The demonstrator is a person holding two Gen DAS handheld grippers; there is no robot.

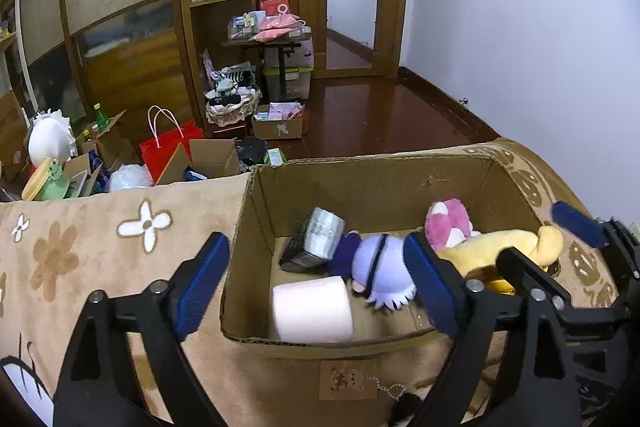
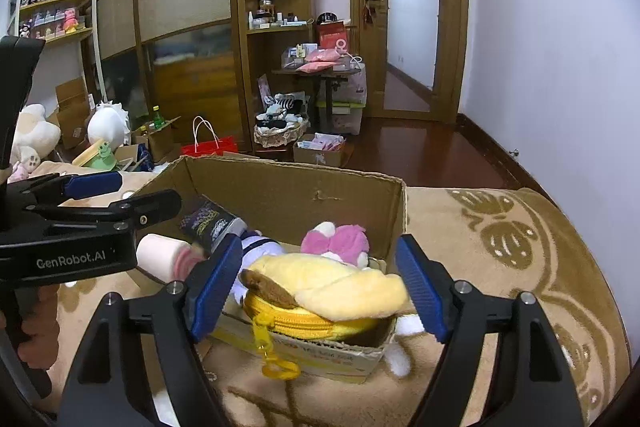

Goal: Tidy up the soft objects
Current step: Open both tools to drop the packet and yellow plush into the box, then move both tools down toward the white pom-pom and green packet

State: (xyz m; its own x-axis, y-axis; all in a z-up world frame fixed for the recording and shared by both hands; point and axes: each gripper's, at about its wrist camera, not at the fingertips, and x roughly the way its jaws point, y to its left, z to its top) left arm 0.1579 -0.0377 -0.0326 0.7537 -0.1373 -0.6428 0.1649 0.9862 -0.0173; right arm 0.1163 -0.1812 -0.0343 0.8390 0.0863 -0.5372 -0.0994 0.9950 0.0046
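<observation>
— On the blanket (image 1: 80, 247) sits the box (image 1: 360, 183), right?

— Yes, open-topped, and the soft things are all inside it. Toward its near wall lies a pink roll (image 1: 314, 309); just behind that, a purple plush (image 1: 380, 267) and a silver packet (image 1: 320, 239) leaning on a dark item.

— And the right half of the box?

— A pink-and-white plush (image 1: 448, 223) is near the far wall, with a yellow plush (image 2: 332, 287) in front of it. From the right wrist view, the yellow plush lies draped over a yellow zip pouch (image 2: 308, 321) at the box's near corner; the pouch's clip (image 2: 276, 355) hangs outside over the rim.

— Where is the left gripper (image 1: 316, 287)?

— Released, spread wide over the box's near-left corner, holding nothing. One finger is outside the box's left wall, the other above the purple plush.

— The right gripper (image 2: 316, 291)?

— Also released, jaws apart on either side of the yellow plush, not pressing it.

— Beyond the box?

— A red bag (image 2: 210, 147) on the floor, past the far wall.
</observation>
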